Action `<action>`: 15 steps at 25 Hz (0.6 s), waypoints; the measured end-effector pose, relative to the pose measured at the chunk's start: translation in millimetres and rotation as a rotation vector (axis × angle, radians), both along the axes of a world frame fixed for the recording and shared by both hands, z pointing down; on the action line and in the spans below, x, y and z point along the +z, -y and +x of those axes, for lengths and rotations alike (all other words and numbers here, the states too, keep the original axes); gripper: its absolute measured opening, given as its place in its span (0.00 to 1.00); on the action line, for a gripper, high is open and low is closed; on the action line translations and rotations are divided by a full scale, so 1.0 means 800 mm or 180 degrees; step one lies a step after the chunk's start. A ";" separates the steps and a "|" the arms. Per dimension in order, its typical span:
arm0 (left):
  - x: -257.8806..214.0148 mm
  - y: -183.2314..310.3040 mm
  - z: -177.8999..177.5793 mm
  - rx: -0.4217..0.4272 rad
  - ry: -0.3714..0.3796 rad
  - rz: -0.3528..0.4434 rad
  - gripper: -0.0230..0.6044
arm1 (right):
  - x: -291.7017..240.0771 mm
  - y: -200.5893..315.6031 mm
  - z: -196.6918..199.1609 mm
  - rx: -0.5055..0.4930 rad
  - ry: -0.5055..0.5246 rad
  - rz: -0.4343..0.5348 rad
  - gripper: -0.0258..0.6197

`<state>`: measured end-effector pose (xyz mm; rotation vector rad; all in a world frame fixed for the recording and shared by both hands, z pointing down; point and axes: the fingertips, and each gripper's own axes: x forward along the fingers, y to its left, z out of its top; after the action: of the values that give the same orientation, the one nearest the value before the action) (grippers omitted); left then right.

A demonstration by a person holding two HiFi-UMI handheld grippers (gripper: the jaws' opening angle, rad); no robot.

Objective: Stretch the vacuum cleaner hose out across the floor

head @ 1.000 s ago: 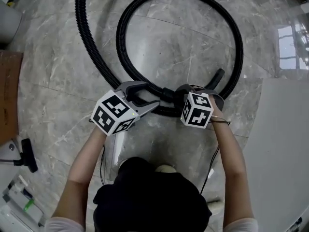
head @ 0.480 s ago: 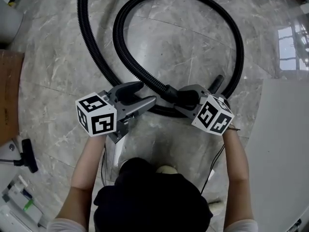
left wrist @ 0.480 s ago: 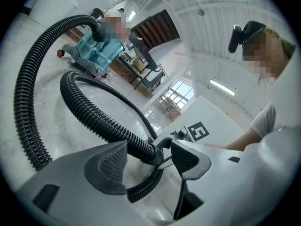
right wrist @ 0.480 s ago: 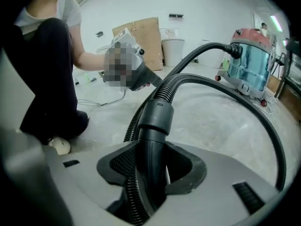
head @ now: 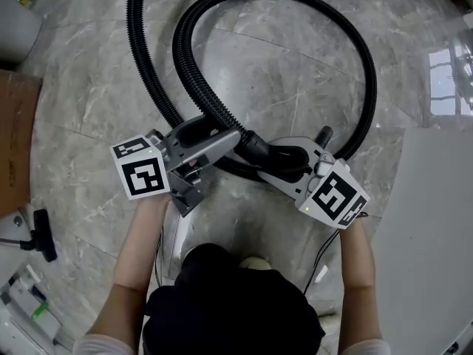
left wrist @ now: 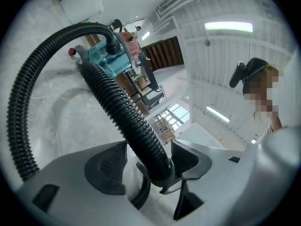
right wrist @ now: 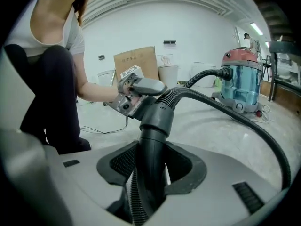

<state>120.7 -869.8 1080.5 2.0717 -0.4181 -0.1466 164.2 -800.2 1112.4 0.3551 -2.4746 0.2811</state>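
The right gripper (right wrist: pixel 150 168) is clamped on the hose's smooth grey cuff (right wrist: pixel 157 117). The left gripper (left wrist: pixel 146 157) straddles the ribbed hose (left wrist: pixel 120 109) just beside it, jaws apart and apparently not yet pressing. I'd close it first, then draw the cuff end low and straight away from the vacuum canister (right wrist: pixel 240 86) so the floor loop unrolls without kinking. Farther from the canister, a cardboard sheet (head: pixel 16 146) and a white panel (head: pixel 436 220) flank the retreat, so pull between them.
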 end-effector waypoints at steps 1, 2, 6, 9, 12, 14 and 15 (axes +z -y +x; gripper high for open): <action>-0.003 0.003 0.004 0.0009 0.0021 0.0067 0.48 | -0.005 -0.004 -0.003 -0.0014 0.0033 0.0003 0.33; -0.006 0.005 0.007 0.0022 0.0025 0.0125 0.48 | -0.009 -0.009 -0.007 -0.0013 0.0066 0.0003 0.33; -0.019 0.008 0.021 0.0059 -0.0103 0.0167 0.47 | -0.015 -0.014 -0.002 0.0123 0.0133 -0.0016 0.33; -0.022 0.005 0.030 0.0096 -0.0094 0.0108 0.43 | -0.013 -0.016 0.003 0.0193 0.0123 -0.0074 0.33; -0.038 0.000 0.037 0.0122 -0.0050 0.0089 0.41 | -0.022 -0.020 0.006 0.0226 0.0056 -0.0095 0.33; -0.056 0.000 0.041 0.0156 0.0049 0.0173 0.40 | -0.036 -0.019 0.006 0.0227 -0.0024 -0.0066 0.33; -0.070 0.000 0.042 0.0174 0.0084 0.0225 0.40 | -0.047 -0.017 0.005 0.0235 -0.0039 -0.0056 0.33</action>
<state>154.4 -869.7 1024.4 2.1545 -0.3767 -0.1026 168.0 -786.3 1075.0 0.4403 -2.4488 0.3301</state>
